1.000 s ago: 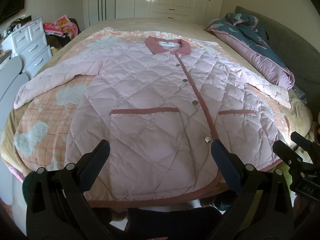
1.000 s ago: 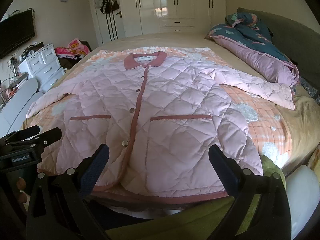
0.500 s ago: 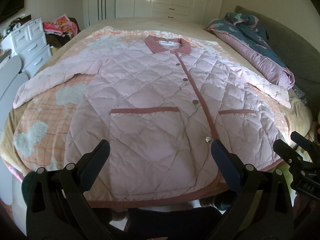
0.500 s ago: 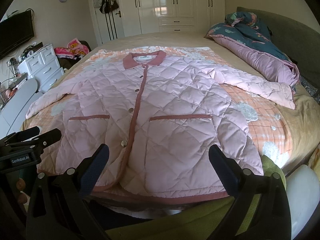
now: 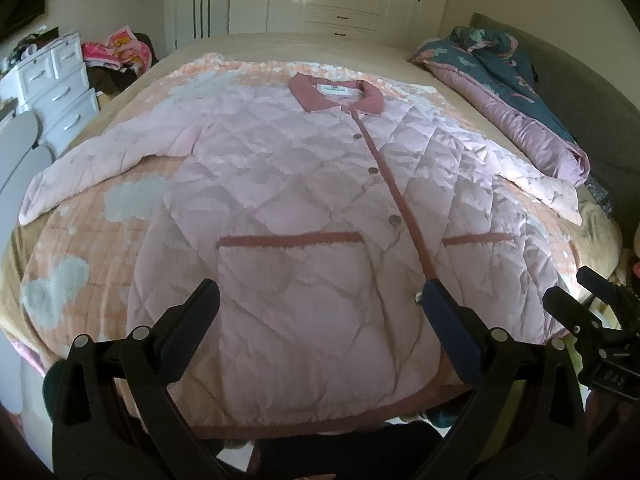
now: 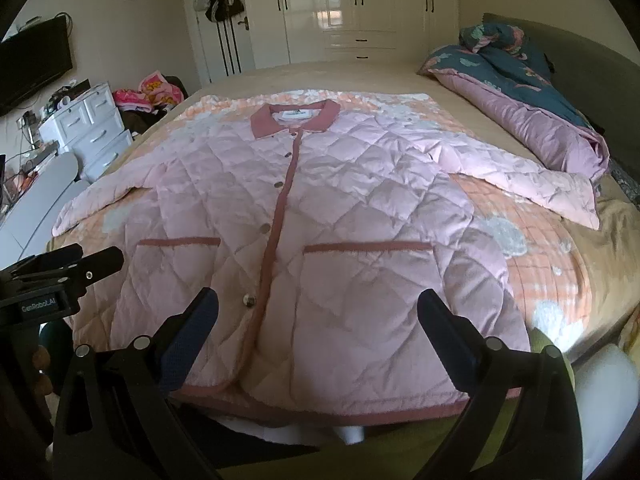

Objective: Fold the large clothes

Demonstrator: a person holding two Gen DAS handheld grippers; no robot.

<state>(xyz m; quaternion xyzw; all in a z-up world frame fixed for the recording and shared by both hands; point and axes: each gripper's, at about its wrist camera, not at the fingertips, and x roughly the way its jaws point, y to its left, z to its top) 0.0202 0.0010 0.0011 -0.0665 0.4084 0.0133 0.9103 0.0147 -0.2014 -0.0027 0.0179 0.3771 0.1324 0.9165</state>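
Bedroom, big bed (image 5: pixel 248 46) with a peach patterned blanket (image 5: pixel 80 240); wardrobes at the back wall, white drawers off the bed's left side. One pink quilted jacket (image 5: pixel 304 208) lies flat, front up, buttoned, on the blanket. Long axis runs straight away from both grippers: hem nearest, collar (image 6: pixel 295 119) far. Sleeves spread out sideways from the jacket body, one each side, two total. Two pockets with dark pink trim, four buttons countable down the placket.

Left gripper (image 5: pixel 320 316) hovers just short of the hem, over the jacket's left half; fingers wide apart, holding nothing. Right gripper (image 6: pixel 318 316) same height over the right half near the hem, fingers wide apart, empty. Each is nearer its own sleeve, so likely each takes its side first. One rolled duvet (image 6: pixel 532 100) sits beyond the jacket's right sleeve (image 6: pixel 532 184), near the cuff, maybe touching.
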